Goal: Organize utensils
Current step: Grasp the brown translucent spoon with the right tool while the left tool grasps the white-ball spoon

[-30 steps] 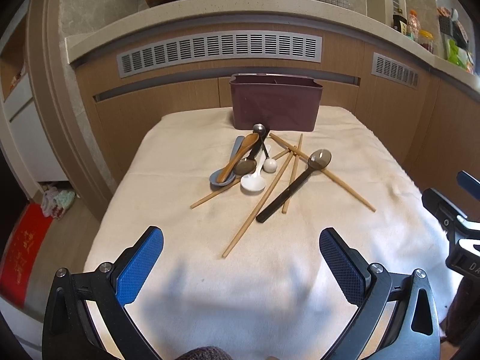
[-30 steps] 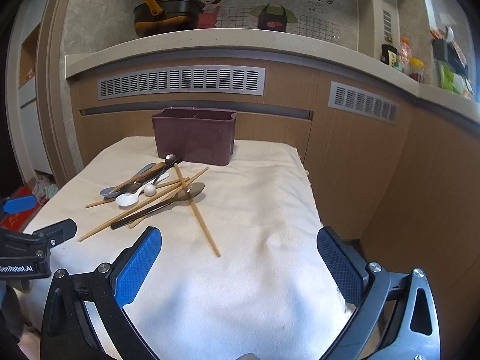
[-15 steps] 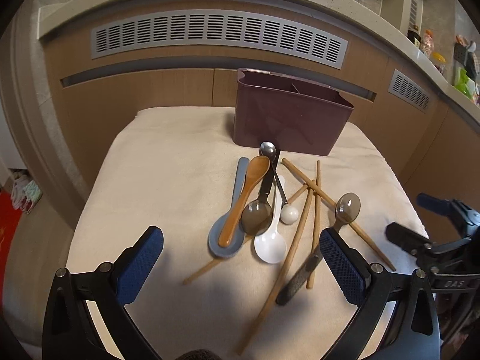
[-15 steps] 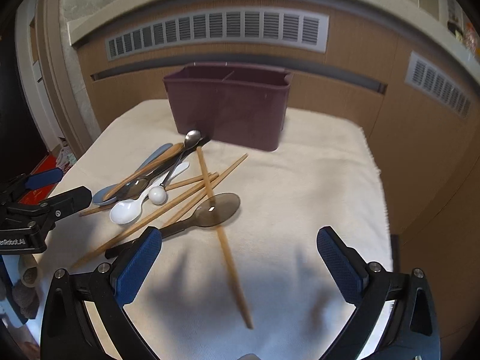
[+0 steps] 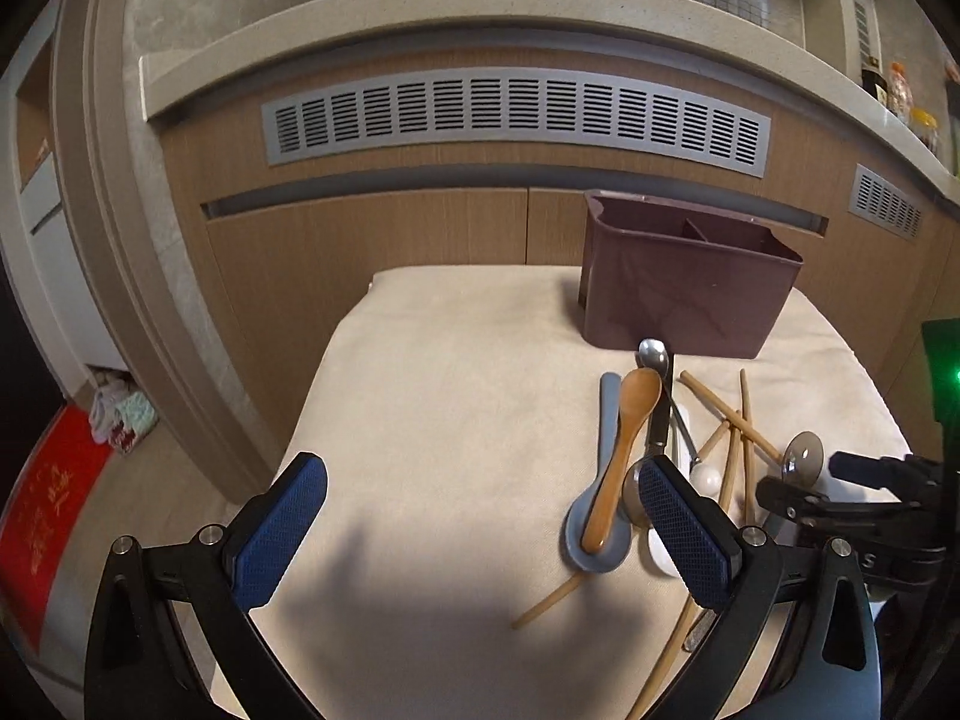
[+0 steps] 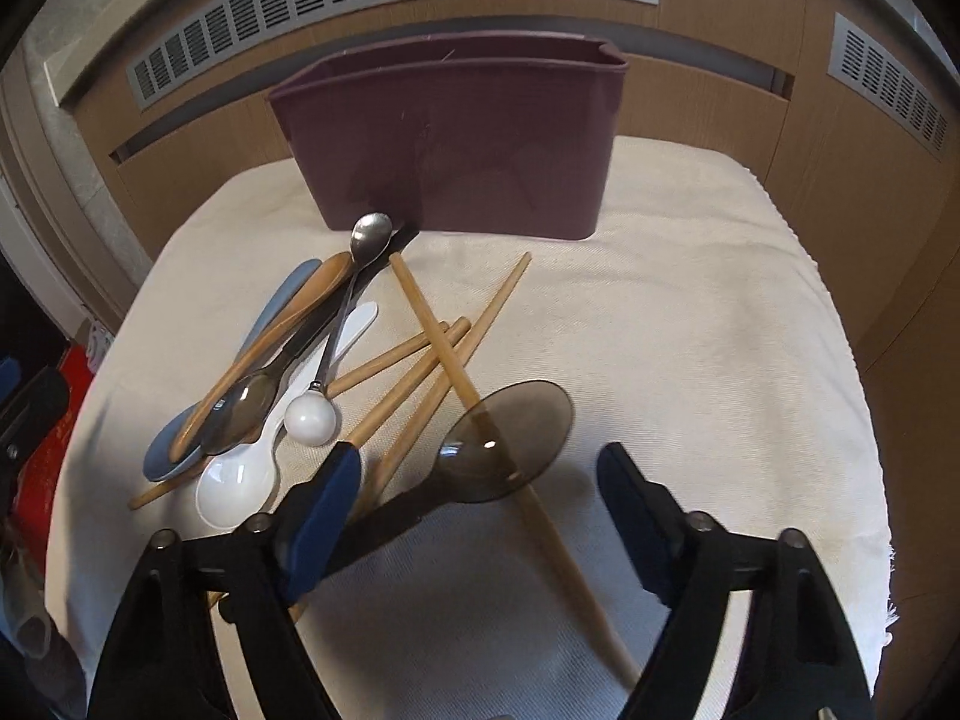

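A pile of utensils lies on the cream cloth [image 6: 690, 330]: several wooden chopsticks [image 6: 420, 312], a wooden spoon [image 6: 288, 318], a blue-grey spoon [image 6: 165, 450], a white spoon [image 6: 237, 480], a metal spoon [image 6: 371, 234] and two smoky plastic spoons. My right gripper [image 6: 480, 498] hangs low over the nearer smoky spoon [image 6: 510, 438]. Its jaws are closing, with the spoon's bowl and one chopstick between them, untouched. A maroon caddy [image 6: 456, 144] stands behind the pile. My left gripper [image 5: 480, 534] is open over bare cloth, left of the wooden spoon [image 5: 624, 450].
The caddy [image 5: 684, 300] has a divider inside. Wooden cabinet fronts with vent grilles [image 5: 516, 114] rise close behind the table. The cloth's edges drop off left and right. A red mat [image 5: 42, 516] lies on the floor at the left. The right gripper [image 5: 804, 486] shows at the right edge.
Both grippers have come forward to the pile. The right one has dropped and tipped down over the smoky spoon, and its jaws have narrowed. The left one has shifted left of the pile.
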### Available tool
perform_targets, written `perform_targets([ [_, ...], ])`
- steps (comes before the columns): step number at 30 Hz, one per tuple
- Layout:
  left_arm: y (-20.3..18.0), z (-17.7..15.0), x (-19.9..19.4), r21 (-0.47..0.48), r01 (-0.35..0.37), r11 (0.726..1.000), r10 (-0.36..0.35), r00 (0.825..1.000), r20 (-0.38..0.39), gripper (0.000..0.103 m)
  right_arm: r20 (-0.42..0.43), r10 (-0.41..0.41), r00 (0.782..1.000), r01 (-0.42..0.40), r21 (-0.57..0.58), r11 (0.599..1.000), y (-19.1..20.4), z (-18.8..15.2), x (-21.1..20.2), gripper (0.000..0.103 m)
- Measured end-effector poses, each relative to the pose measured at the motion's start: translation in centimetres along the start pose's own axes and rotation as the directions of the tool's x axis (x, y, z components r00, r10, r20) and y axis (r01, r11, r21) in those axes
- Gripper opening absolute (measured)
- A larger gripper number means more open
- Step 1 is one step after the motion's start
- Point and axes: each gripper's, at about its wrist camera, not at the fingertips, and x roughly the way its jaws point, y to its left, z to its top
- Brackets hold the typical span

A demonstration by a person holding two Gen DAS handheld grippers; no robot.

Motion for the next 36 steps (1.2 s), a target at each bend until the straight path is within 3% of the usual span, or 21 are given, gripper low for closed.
perform_targets([
  [2, 0.2, -0.4, 0.1, -0.015, 0.011, 1.0, -0.011, 1.0, -0.007, 0.103, -0.008, -0.022, 1.0, 0.021, -0.02, 1.0, 0.6, 0.1, 0.7, 0.073],
  [4, 0.3, -0.7, 0.3, -0.025, 0.019, 1.0, -0.019, 1.0, -0.011, 0.103, -0.004, -0.035, 0.999, 0.035, -0.042, 0.999, 1.0, 0.2, 1.0, 0.063],
  [6, 0.3, -0.9, 0.4, -0.03, 0.028, 0.999, -0.029, 0.999, -0.017, 0.103, 0.002, -0.04, 0.999, 0.04, -0.079, 0.996, 1.5, 0.4, 1.0, 0.046],
  [8, 0.4, -1.1, 0.5, -0.031, 0.042, 0.999, -0.043, 0.999, -0.027, 0.103, 0.009, -0.033, 0.999, 0.034, -0.11, 0.993, 1.7, 0.6, 0.8, 0.037],
  [18, -0.4, -1.5, 1.6, -0.048, 0.132, 0.99, -0.137, 0.984, -0.113, 0.102, 0.002, 0.083, 0.997, -0.082, -0.122, 0.989, -1.3, 0.5, -1.2, 0.009],
  [24, -2.4, -0.6, 2.2, -0.022, 0.202, 0.979, -0.203, 0.968, -0.144, 0.098, 0.013, 0.104, 0.994, -0.103, -0.104, 0.989, -4.6, -0.1, -2.7, 0.008],
  [29, -4.7, 2.4, 4.7, -0.027, 0.31, 0.95, -0.309, 0.931, -0.192, 0.069, 0.056, 0.085, 0.995, -0.08, -0.091, 0.993, -6.7, -0.8, -3.8, 0.008],
  [31, -6.0, 3.9, 6.2, -0.016, 0.333, 0.943, -0.329, 0.92, -0.215, 0.063, 0.066, 0.09, 0.994, -0.084, -0.087, 0.993, -7.3, -1.1, -4.1, 0.008],
  [36, -7.7, 5.4, 6.9, -0.009, 0.36, 0.933, -0.35, 0.902, -0.254, 0.062, 0.082, 0.108, 0.991, -0.104, -0.053, 0.993, -8.7, -2.0, -4.7, 0.01],
])
